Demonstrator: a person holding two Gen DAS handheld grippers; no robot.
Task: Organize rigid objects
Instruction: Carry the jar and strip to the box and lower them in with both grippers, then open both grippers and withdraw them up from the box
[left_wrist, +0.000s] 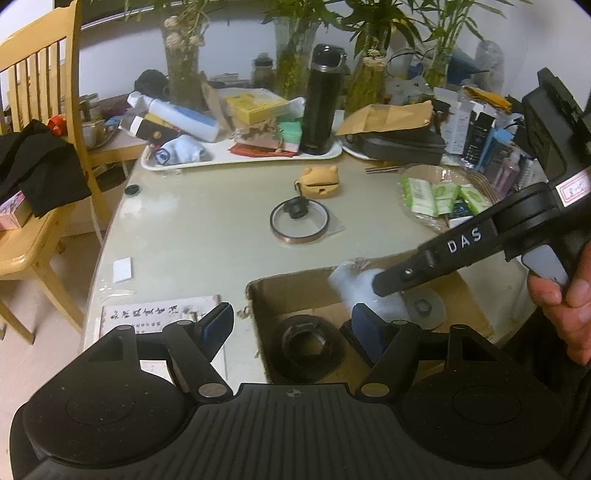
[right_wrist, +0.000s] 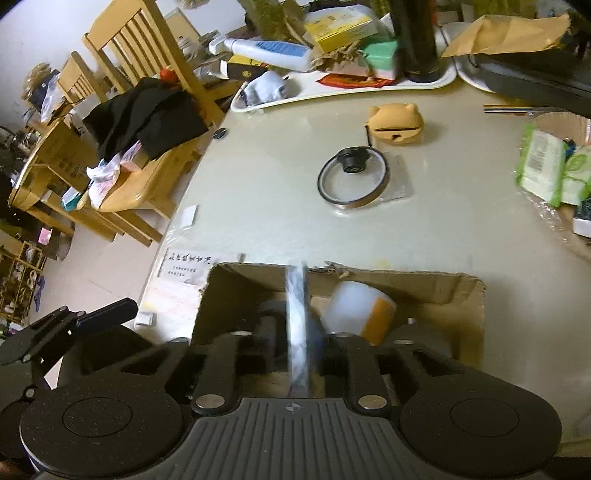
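**Desk:** Packing under way? Which step is this?

**Photographer:** Right gripper (right_wrist: 301, 354), jaws clenched on a thin, flat pale item (right_wrist: 297, 321) held on edge, hangs over the open cardboard box (right_wrist: 474, 295) at the near edge of the tabletop (left_wrist: 207, 229). I read it as the placing step. The item is blurred; what it is, I cannot tell.

**Desk:** And the left gripper (left_wrist: 291, 325)?

**Photographer:** Jaws released, holding nothing, poised at the box's left wall.

**Desk:** What does the next move call for?

**Photographer:** Probably lowering the flat piece into a free gap, then letting go. The box already holds a black ring-shaped part (left_wrist: 310, 347), a grey disc (left_wrist: 424, 306) and a white-and-orange container (right_wrist: 360, 310), so room is tight.

**Desk:** Anything left outside?

**Photographer:** A glass lid (left_wrist: 299, 221) and a yellow bear-shaped case (left_wrist: 319, 179) lie mid-table, well apart from the box. A cluttered white tray (left_wrist: 221, 157) stands behind them.
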